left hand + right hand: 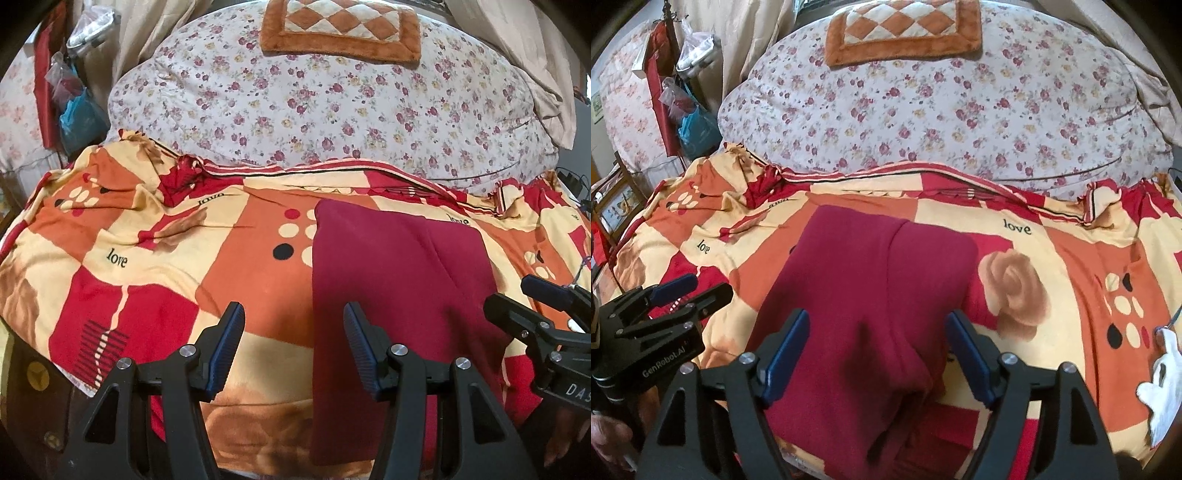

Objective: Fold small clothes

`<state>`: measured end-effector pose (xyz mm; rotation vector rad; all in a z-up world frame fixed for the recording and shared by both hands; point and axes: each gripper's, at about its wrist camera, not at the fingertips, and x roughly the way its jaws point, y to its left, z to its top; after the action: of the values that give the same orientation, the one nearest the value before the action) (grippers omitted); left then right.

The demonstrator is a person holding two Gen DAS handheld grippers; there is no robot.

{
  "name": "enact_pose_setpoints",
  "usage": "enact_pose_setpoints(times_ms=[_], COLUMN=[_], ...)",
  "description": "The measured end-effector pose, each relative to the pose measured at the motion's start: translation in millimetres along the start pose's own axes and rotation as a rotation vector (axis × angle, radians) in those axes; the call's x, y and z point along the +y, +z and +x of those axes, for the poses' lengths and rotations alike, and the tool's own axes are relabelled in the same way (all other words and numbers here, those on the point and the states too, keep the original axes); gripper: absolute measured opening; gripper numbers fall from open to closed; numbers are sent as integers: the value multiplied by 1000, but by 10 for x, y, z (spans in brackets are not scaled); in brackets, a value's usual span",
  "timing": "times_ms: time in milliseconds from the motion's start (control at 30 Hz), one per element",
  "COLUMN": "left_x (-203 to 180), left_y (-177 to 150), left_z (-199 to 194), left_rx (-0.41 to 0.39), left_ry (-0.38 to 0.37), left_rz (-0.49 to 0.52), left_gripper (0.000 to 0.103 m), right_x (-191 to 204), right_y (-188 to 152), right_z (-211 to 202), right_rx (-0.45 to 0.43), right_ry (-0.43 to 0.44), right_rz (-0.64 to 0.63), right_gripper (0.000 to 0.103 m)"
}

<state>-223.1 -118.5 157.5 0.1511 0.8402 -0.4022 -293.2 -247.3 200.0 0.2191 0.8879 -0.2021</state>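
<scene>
A dark red garment [391, 280] lies folded lengthwise on the patterned bedspread [155, 258], its long side running away from me. My left gripper [293, 347] is open above the bedspread just left of the garment's near edge, with nothing between its fingers. In the right wrist view the same garment [871, 280] lies straight ahead. My right gripper [877, 354] hovers open over its near part, fingers apart on either side, pads clear of the cloth. The left gripper [690, 291] shows at the left edge there, and the right gripper [524, 301] at the right edge of the left view.
A large floral quilt bundle [317, 99] fills the far half of the bed, with an orange and cream checked cushion [340, 29] on top. Bags and red cloth [683, 107] hang at the far left. A white object [1161, 384] lies at the right edge.
</scene>
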Motion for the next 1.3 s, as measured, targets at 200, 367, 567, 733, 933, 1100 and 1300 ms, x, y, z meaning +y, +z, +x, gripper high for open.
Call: enact_pose_setpoints(times_ms=[200,367,567,733,933,1100,1300], left_x=[-36,-42,-6,9,25,64,64], left_y=[56,74,119,123,133,155,158], left_z=[44,61,116,129,154,206,239], left_rx=[-10,-11,-8,-8,-8,1,0], left_ry=[15,17,15,16,16,19,18], left_rz=[11,12,9,10,10,9,8], left_gripper=[34,34,34,34,34,34,34], right_x=[17,26,18,11,5,22,15], right_y=[41,56,68,78,112,117,129], right_z=[66,115,144,161,246,272,302], right_rx=[-8,-2,-1,1,9,11,16], right_ry=[-17,-17,-19,-19,-16,-17,-16], right_rz=[-10,-13,-12,-13,-12,-11,-6], right_gripper=[81,81,81,81,81,81,81])
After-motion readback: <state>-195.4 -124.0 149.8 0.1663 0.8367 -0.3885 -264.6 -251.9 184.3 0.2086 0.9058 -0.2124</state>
